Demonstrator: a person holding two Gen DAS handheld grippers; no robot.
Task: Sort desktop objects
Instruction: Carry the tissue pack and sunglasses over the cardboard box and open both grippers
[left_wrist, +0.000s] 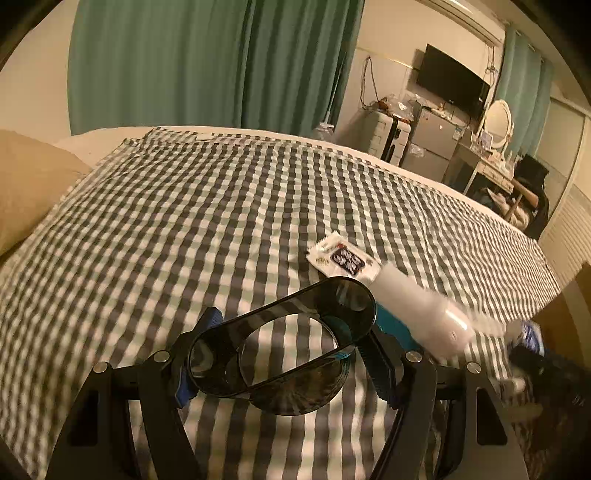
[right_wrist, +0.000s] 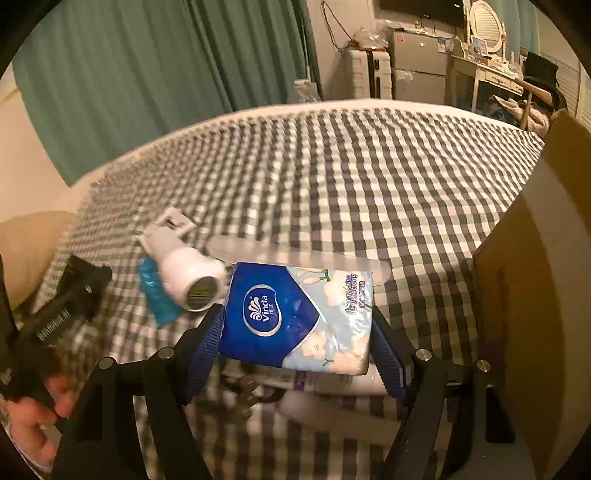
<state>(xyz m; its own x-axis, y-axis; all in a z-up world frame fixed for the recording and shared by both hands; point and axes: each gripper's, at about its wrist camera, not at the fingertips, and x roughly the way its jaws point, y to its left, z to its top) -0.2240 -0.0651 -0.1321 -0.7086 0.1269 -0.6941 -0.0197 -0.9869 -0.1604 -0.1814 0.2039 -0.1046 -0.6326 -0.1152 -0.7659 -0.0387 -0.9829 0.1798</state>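
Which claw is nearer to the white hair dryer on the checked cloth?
Left. The left claw, holding a dark glasses-like frame, sits beside the white hair dryer; the right claw, gripping a tissue pack, is slightly farther.

Blue-and-white floral tissue pack (right_wrist: 297, 319), dark smoky holder (left_wrist: 273, 349), grey-white checked cloth (left_wrist: 221, 206)

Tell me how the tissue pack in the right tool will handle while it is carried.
The tissue pack probably squashes rather than slips: the right tool clamps its soft sides. It looks light for its bulk. Its glossy wrapper may slide if the grip loosens.
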